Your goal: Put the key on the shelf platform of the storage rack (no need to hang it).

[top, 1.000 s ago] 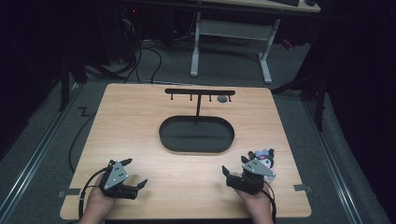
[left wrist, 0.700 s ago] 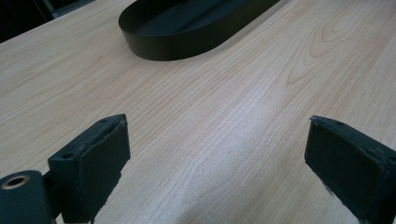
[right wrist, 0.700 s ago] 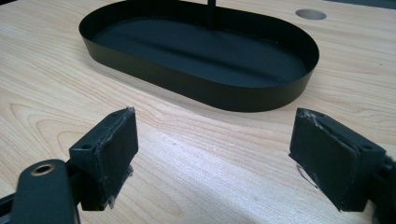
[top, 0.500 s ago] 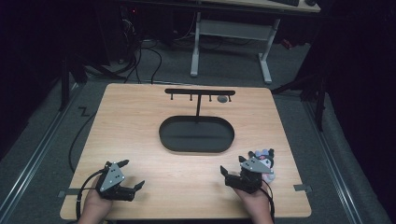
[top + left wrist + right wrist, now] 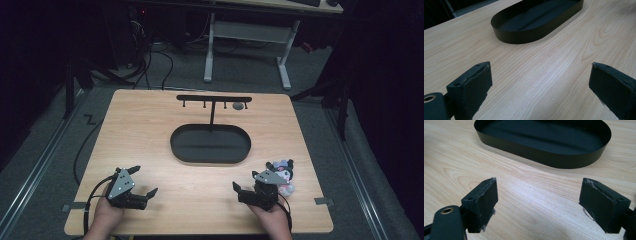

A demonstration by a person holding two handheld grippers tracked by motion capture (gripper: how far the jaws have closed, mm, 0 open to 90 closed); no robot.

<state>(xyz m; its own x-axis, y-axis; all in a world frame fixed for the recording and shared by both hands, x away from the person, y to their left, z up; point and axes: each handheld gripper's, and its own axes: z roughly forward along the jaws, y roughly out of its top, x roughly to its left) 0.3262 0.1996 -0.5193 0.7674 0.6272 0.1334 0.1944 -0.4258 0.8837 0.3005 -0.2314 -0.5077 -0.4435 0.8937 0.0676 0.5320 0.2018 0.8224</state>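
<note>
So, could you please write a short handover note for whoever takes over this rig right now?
Left tongs: open, holding nothing, low over the near left of the table.
Right tongs: open, holding nothing, at the near right.
Plush toy: on the table just right of the right tongs, untouched.
Black oval tray: mid-table, nothing in it; hook stand rises behind it.
Done: nothing moved yet.
Left: probably pick up the toy, perhaps for the tray or the stand.

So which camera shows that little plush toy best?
The high view: the plush toy lies on the table beside the right hand-held gripper. Both gripper views face the black oval tray instead.
</note>
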